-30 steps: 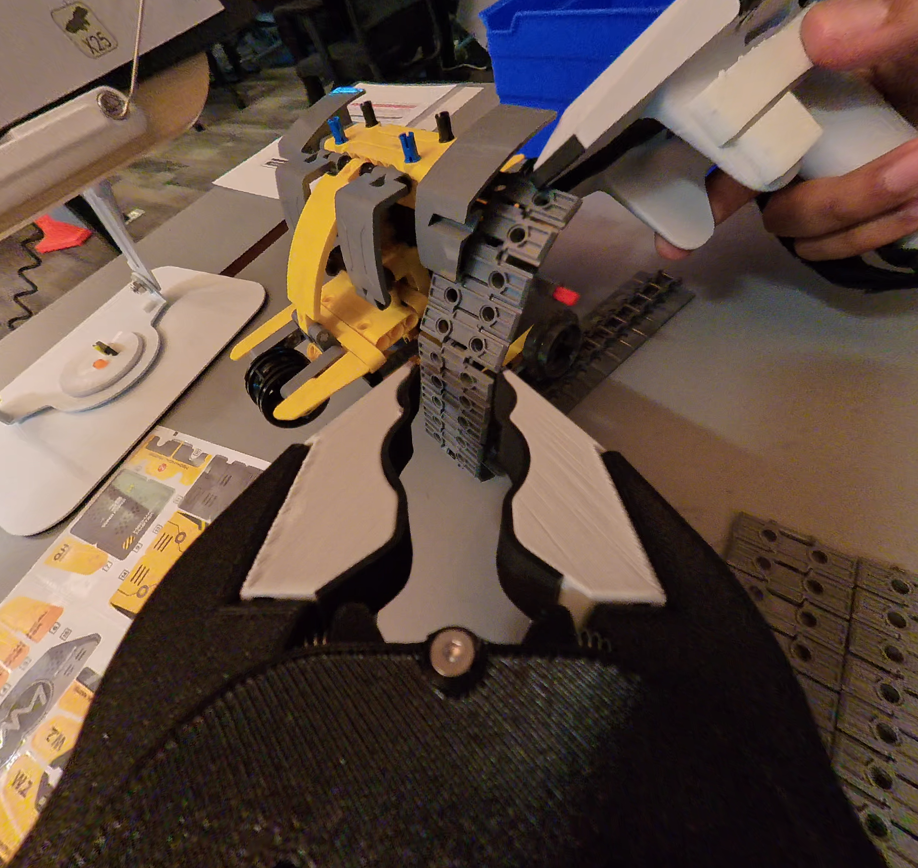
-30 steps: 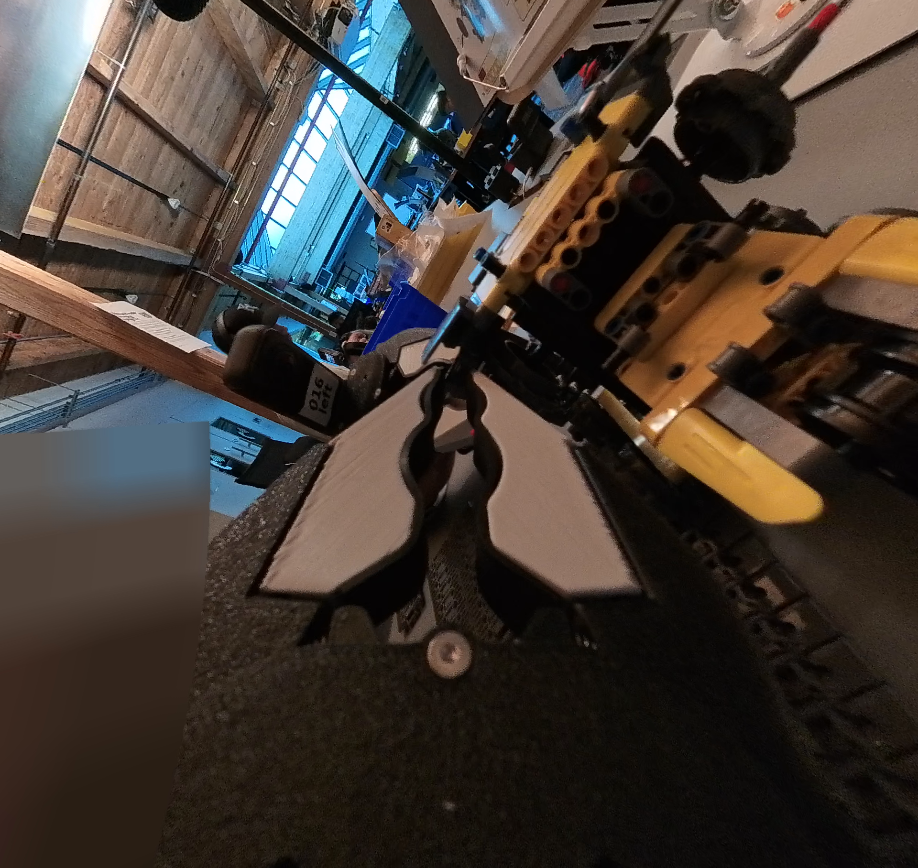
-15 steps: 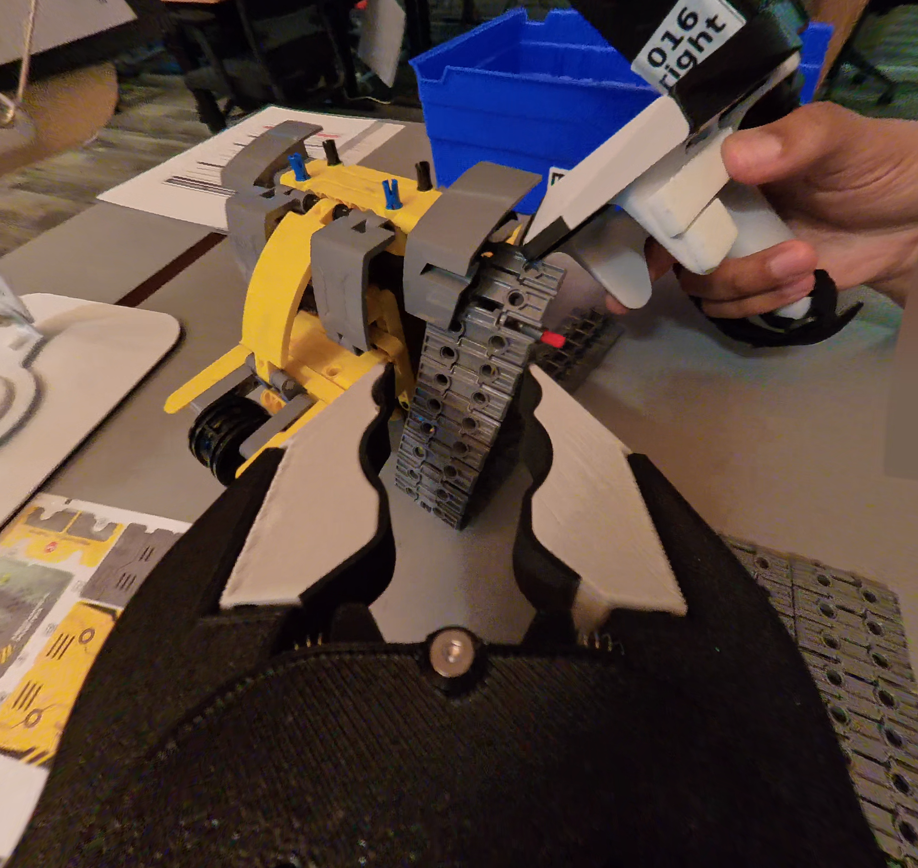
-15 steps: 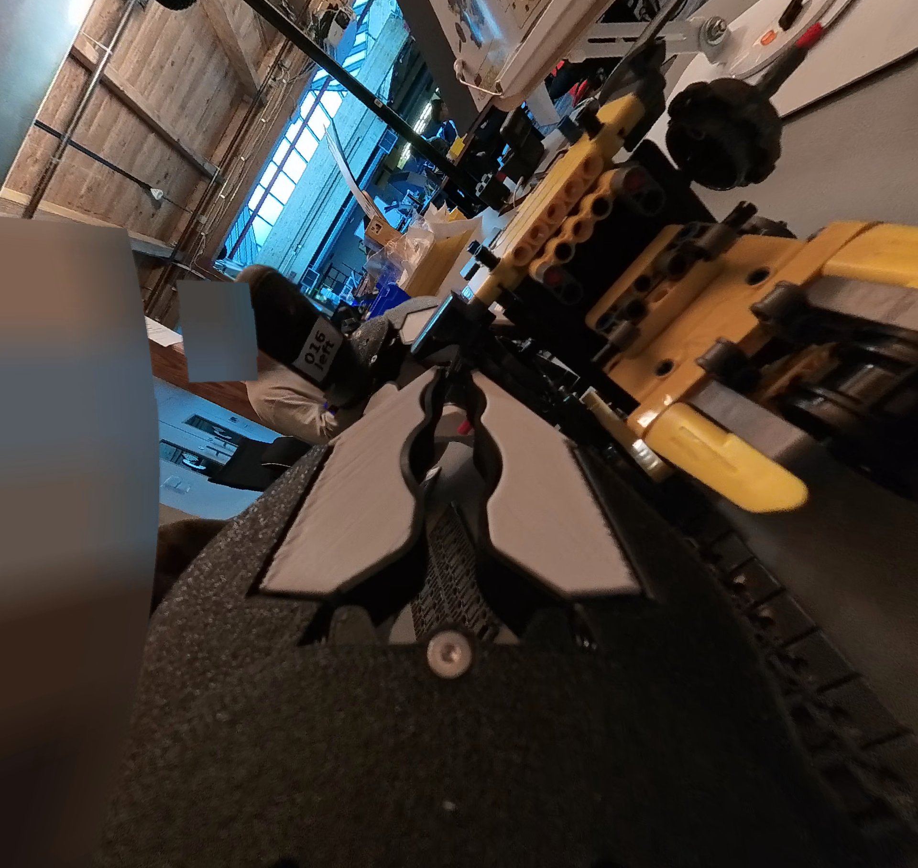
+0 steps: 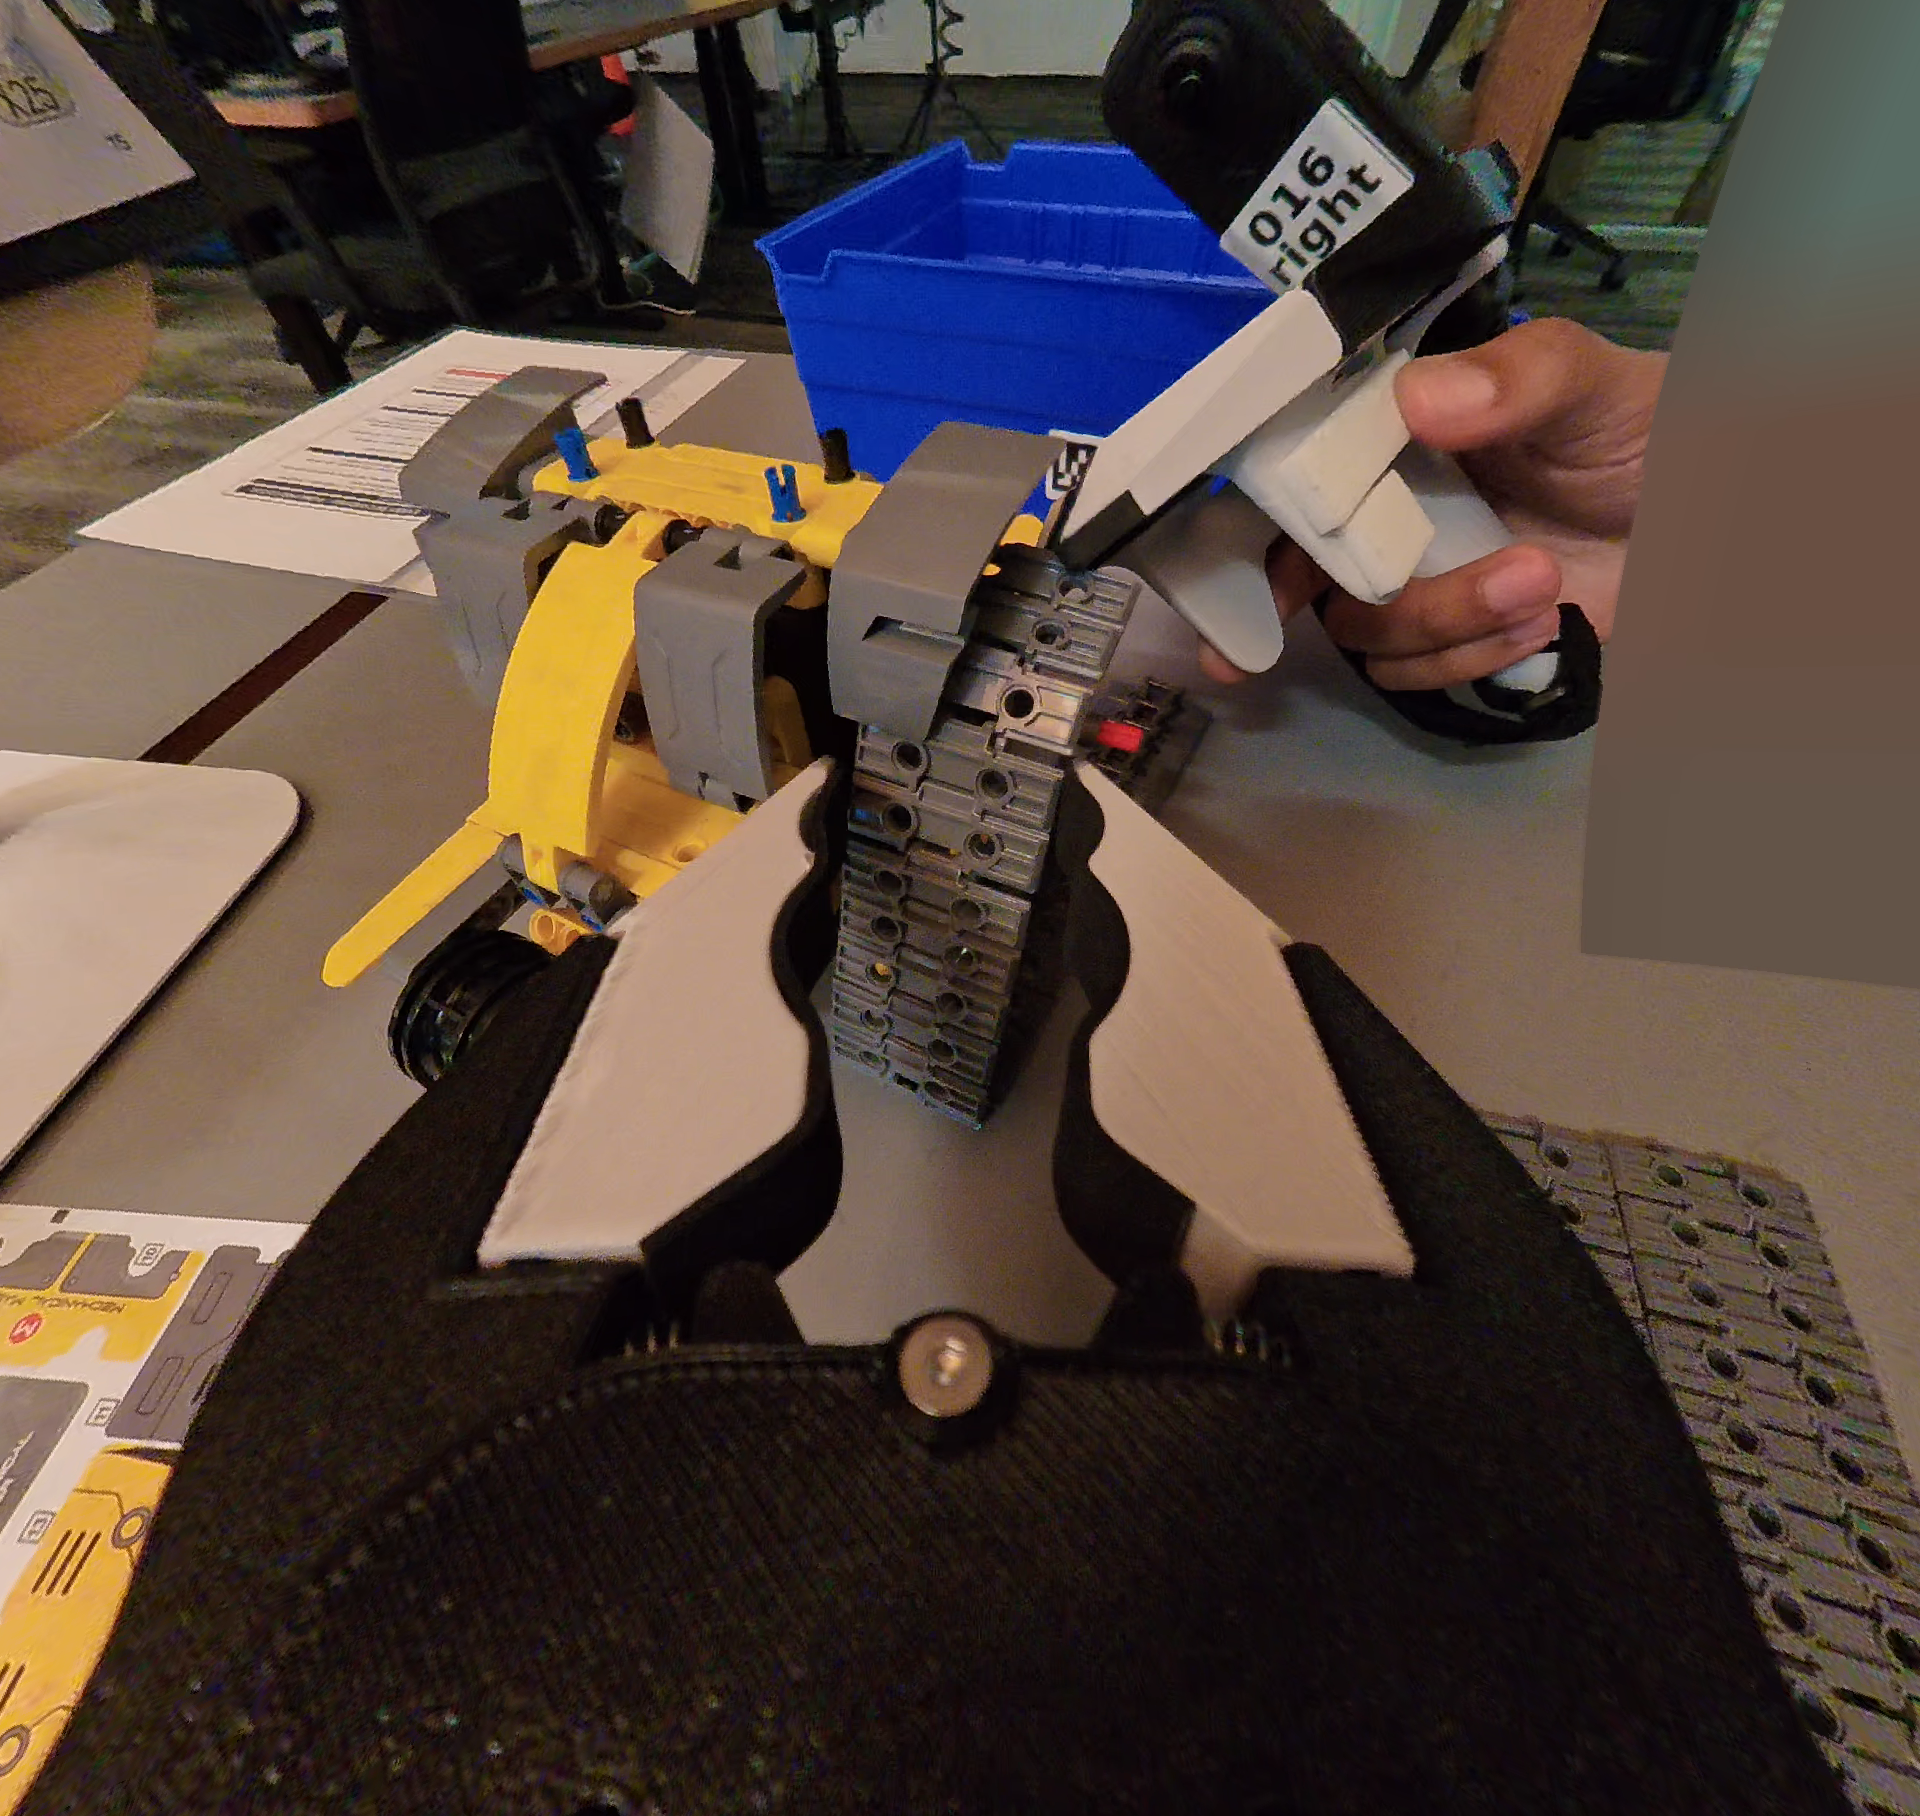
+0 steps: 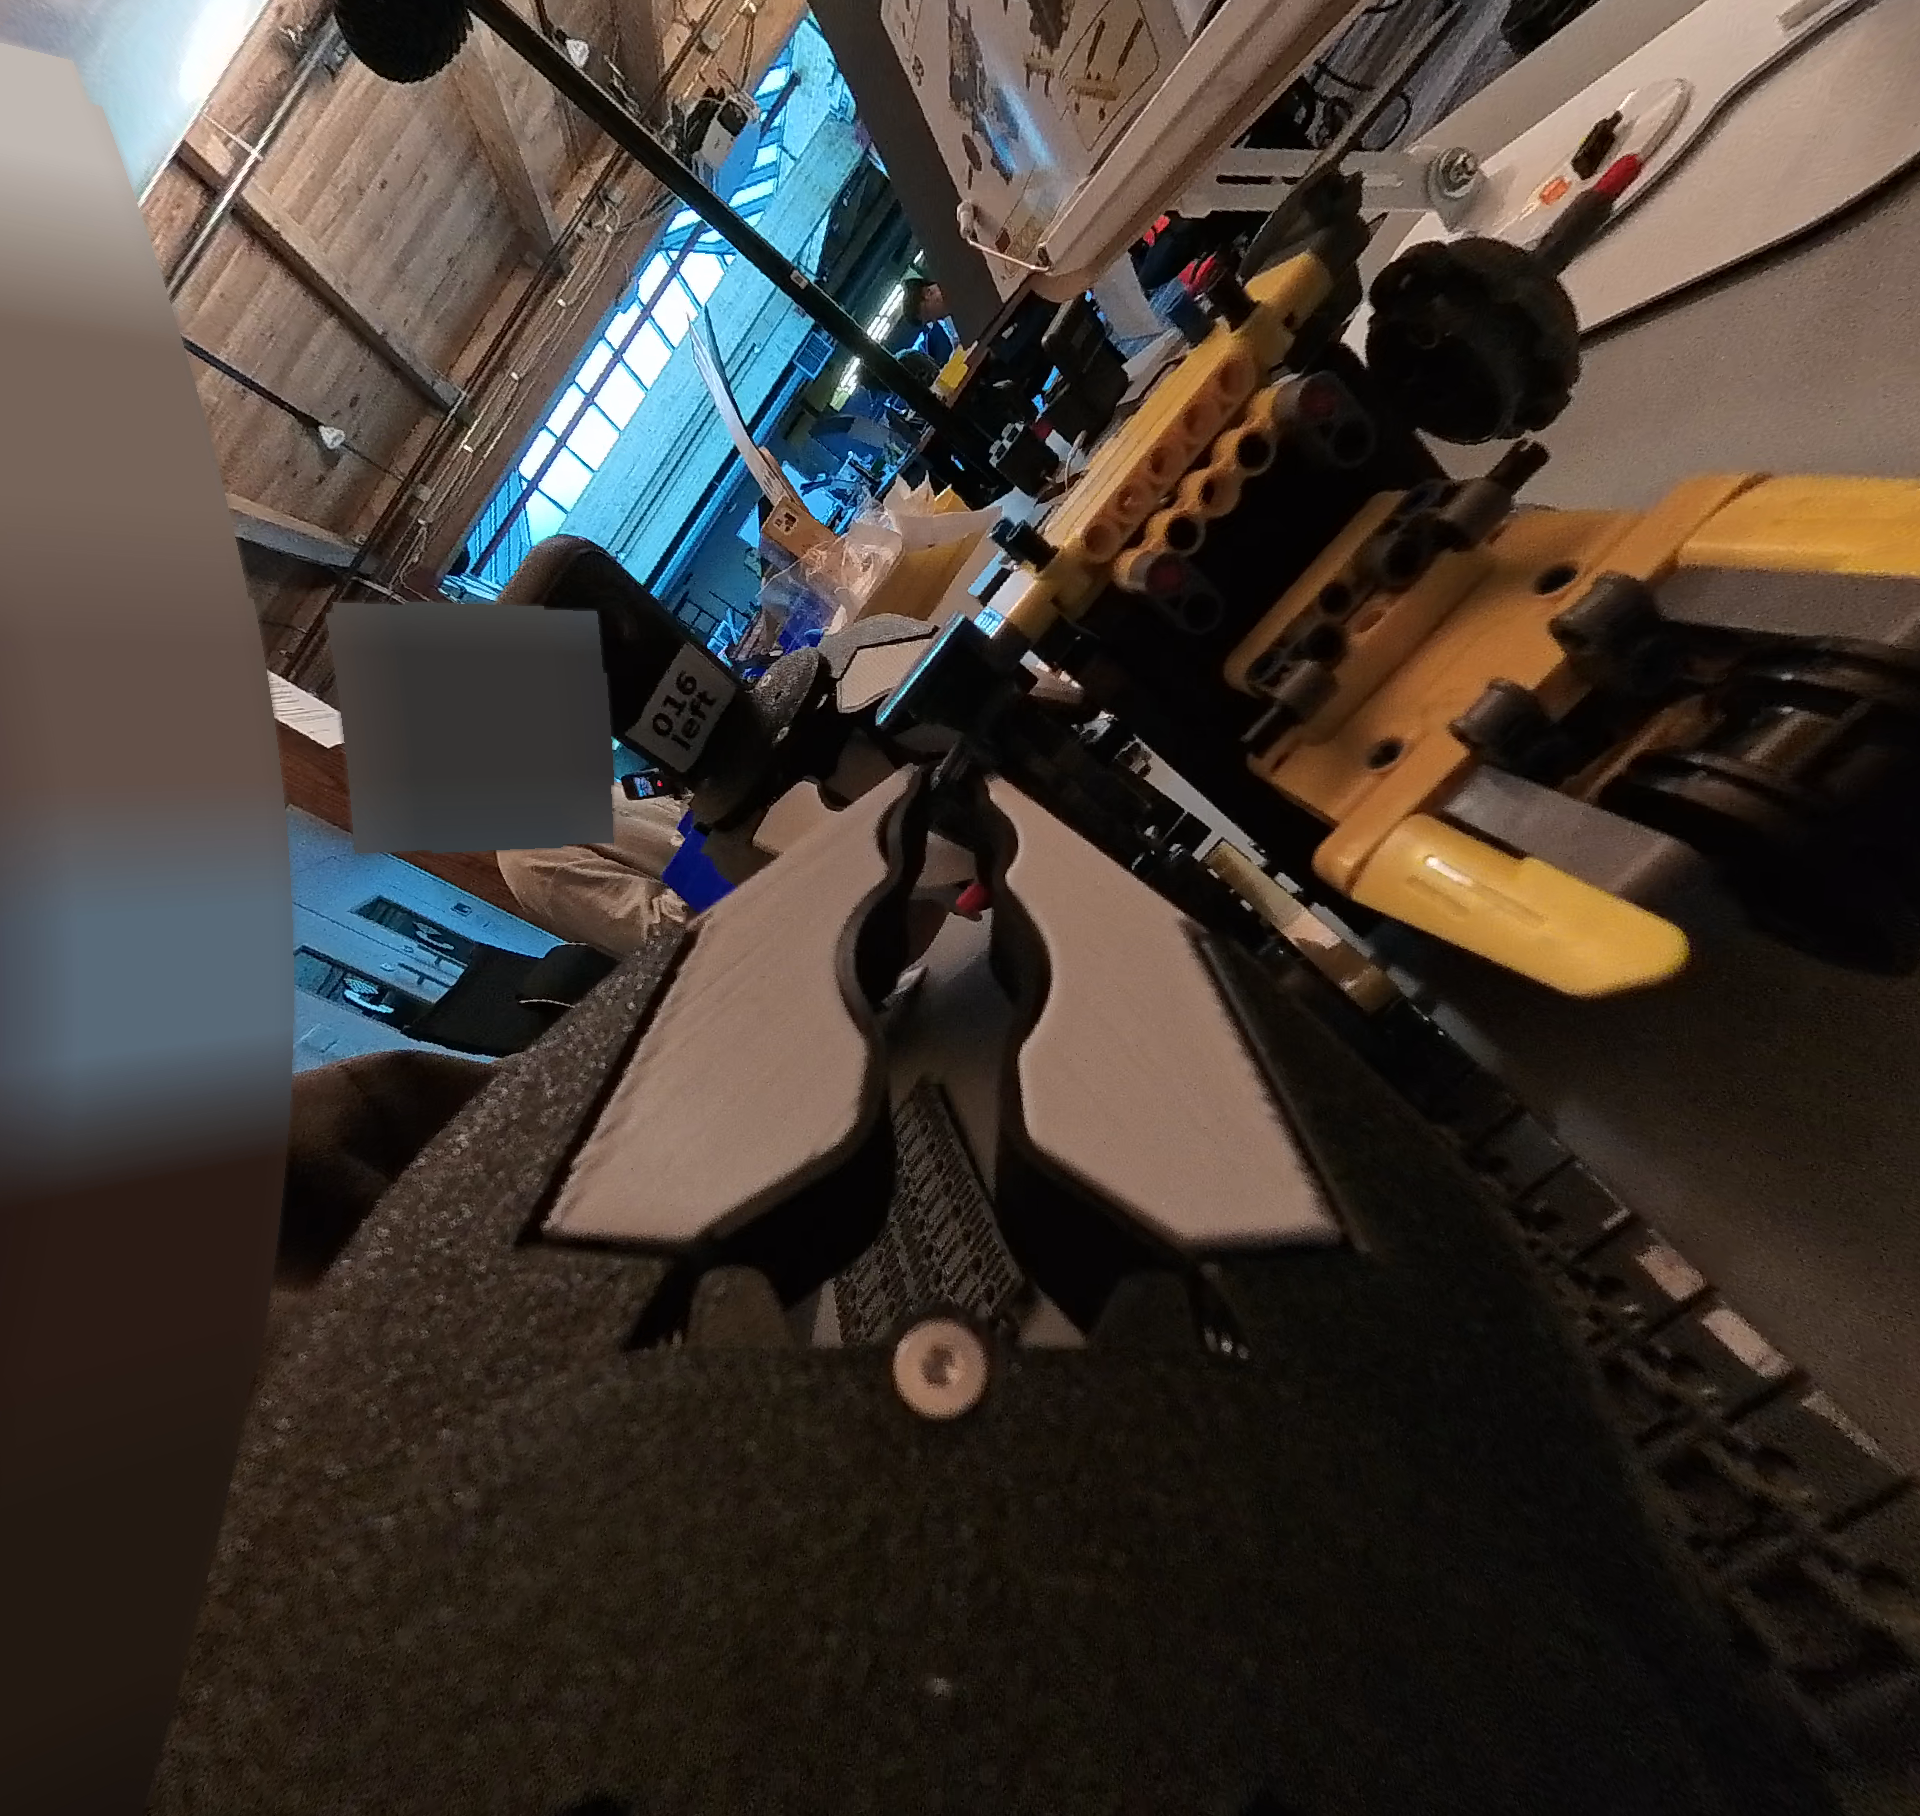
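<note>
A yellow and grey brick-built vehicle (image 5: 582,727) stands on the grey table; it also shows in the right wrist view (image 6: 1403,644). A grey track strip (image 5: 956,831) drapes from its right fender toward me. My left gripper (image 5: 951,779) is shut on the strip's sides, with the free end hanging between the fingers. My right gripper (image 5: 1081,540), held by a hand (image 5: 1507,478), meets the strip's top link at the fender. In its own view the right gripper (image 6: 961,779) is nearly closed on a thin dark part of the strip. The left gripper (image 6: 873,675) shows just beyond.
A blue bin (image 5: 997,312) stands behind the vehicle. A mat of grey track links (image 5: 1714,1351) lies at lower right and a sticker sheet (image 5: 83,1403) at lower left. A white stand base (image 5: 104,893) is on the left. Another track strip (image 5: 1153,748) lies flat beside the vehicle. My left and right fingertips are right by each other.
My left view has tilted up and swung right, showing more of the bin and the right gripper. The left fingers stand a little wider around the strip. The right gripper stays at the fender.
</note>
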Action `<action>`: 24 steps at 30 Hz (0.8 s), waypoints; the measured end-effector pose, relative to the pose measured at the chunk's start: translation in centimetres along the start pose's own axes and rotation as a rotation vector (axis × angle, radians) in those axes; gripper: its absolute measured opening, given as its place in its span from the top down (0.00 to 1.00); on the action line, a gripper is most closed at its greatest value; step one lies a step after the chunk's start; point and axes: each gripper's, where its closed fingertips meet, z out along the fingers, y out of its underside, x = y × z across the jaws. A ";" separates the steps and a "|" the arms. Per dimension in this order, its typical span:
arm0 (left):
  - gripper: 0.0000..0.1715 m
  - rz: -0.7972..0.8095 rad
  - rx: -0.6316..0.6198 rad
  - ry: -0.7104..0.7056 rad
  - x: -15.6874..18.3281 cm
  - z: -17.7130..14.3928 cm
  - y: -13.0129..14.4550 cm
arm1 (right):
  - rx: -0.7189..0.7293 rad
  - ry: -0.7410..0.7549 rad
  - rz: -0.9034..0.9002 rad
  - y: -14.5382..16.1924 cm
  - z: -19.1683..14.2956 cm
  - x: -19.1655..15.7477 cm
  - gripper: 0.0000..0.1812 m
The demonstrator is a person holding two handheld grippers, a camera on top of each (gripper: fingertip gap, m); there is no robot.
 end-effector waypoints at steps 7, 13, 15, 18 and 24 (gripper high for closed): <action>0.78 0.006 0.021 -0.028 0.0 0.3 -0.4 | 0.000 0.031 -0.041 -0.2 -0.4 0.2 0.96; 0.78 -0.006 0.034 -0.023 0.0 0.8 -0.7 | 0.010 0.066 -0.072 -0.5 -0.9 0.4 0.96; 0.78 -0.020 0.040 -0.009 0.1 0.9 -0.6 | 0.009 0.064 -0.069 -0.6 -0.9 0.5 0.96; 0.79 -0.035 0.046 -0.002 0.0 0.9 -0.7 | 0.014 0.059 -0.058 -0.6 -0.9 0.5 0.96; 0.79 -0.025 0.047 -0.017 -0.1 0.8 -0.7 | 0.006 0.093 -0.140 -0.7 -0.8 0.5 0.95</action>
